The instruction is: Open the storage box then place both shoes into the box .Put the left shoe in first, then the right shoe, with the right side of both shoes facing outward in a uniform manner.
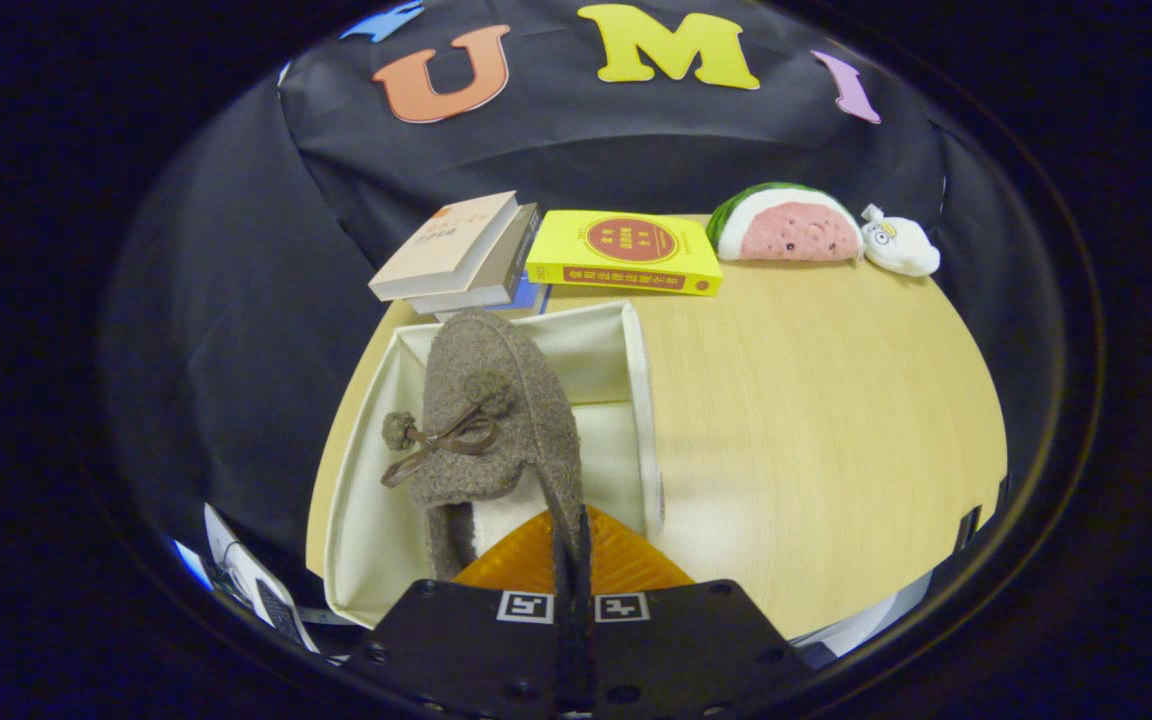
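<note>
One shoe (pixel 496 420) hangs clamped in my gripper (pixel 572 545) over the open storage box (pixel 641 400), toe at twelve o'clock.

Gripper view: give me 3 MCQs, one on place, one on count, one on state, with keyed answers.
1. Where is the brown shoe?
A. On the books
B. Held over the open storage box, just ahead of the jaws
C. Beside the watermelon toy

2. How many shoes with pompoms can be seen?
A. One
B. Two
C. Three

3. What are the jaws of the gripper doing?
A. Wide open, holding nothing
B. Shut on the yellow book
C. Shut on the brown shoe

Answers:
1 B: the shoe sits between the box's cream walls, right ahead of the gripper.
2 A: one brown shoe with a bow and pompoms is seen at the box.
3 C: the jaws stand pressed together with the shoe's edge pinched between them.
</note>
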A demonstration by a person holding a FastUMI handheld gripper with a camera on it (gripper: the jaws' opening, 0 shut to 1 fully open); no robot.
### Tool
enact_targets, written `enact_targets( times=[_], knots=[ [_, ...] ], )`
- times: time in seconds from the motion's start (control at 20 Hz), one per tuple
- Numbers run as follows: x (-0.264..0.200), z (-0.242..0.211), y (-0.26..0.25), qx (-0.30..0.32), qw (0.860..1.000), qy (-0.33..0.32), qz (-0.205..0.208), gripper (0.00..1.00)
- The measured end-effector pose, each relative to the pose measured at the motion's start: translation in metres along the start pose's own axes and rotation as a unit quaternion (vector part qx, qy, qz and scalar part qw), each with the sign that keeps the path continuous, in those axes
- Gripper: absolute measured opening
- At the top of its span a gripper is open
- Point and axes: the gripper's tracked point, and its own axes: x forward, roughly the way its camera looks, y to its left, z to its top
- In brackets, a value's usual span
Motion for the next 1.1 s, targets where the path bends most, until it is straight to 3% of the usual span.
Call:
enact_targets(
  times=[0.2, 0.5, 0.6, 0.65, 0.7, 0.75, 0.8, 0.85, 0.95, 1.1],
  knots=[
    [0.000, 0.002, -0.004, 0.010, 1.000, -0.029, -0.004, 0.01],
    [-0.006, 0.003, 0.002, -0.012, 0.998, -0.064, -0.011, 0.20],
    [-0.017, 0.005, 0.003, -0.022, 0.996, -0.082, -0.010, 0.30],
    [-0.024, 0.007, -0.002, -0.027, 0.995, -0.098, -0.014, 0.40],
    [-0.032, 0.012, -0.003, -0.031, 0.992, -0.124, -0.013, 0.40],
    [-0.042, 0.014, -0.010, -0.038, 0.989, -0.144, -0.023, 0.52],
    [-0.051, 0.015, -0.014, -0.044, 0.985, -0.163, -0.021, 0.57],
    [-0.058, 0.017, -0.013, -0.043, 0.982, -0.182, -0.013, 0.69],
    [-0.075, 0.019, -0.026, -0.025, 0.976, -0.214, -0.009, 0.83],
    [-0.098, 0.025, -0.045, -0.027, 0.965, -0.261, -0.016, 0.92]
  ],
)
